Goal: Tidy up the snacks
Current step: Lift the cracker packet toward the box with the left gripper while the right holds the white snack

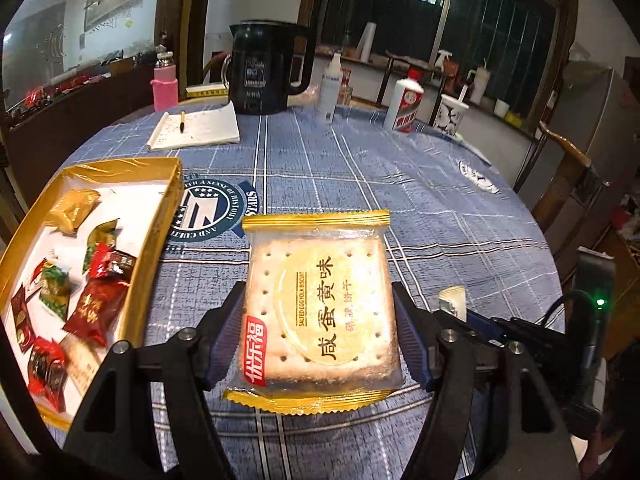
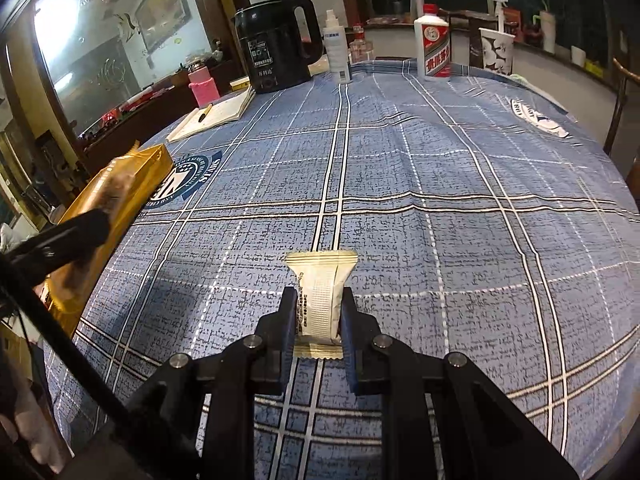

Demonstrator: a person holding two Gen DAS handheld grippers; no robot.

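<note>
My left gripper (image 1: 318, 300) is shut on a salted egg yolk biscuit packet (image 1: 320, 312) with gold crimped ends, held just above the blue checked tablecloth. A gold-rimmed box (image 1: 158, 216) with several red, green and gold wrapped snacks lies to its left; its gold side shows in the right wrist view (image 2: 132, 184). My right gripper (image 2: 318, 300) is shut on a small cream snack packet (image 2: 322, 292), printed back side up, low over the cloth. That packet and the right gripper show at the lower right of the left wrist view (image 1: 454, 298).
At the far side of the round table stand a black kettle (image 1: 266, 68), a pink bottle (image 1: 164, 88), a notepad with a pen (image 1: 196, 126), a white spray bottle (image 1: 330, 88), a liquor bottle (image 2: 434, 46) and a paper cup (image 2: 496, 50). A wooden chair (image 1: 560, 168) is at the right.
</note>
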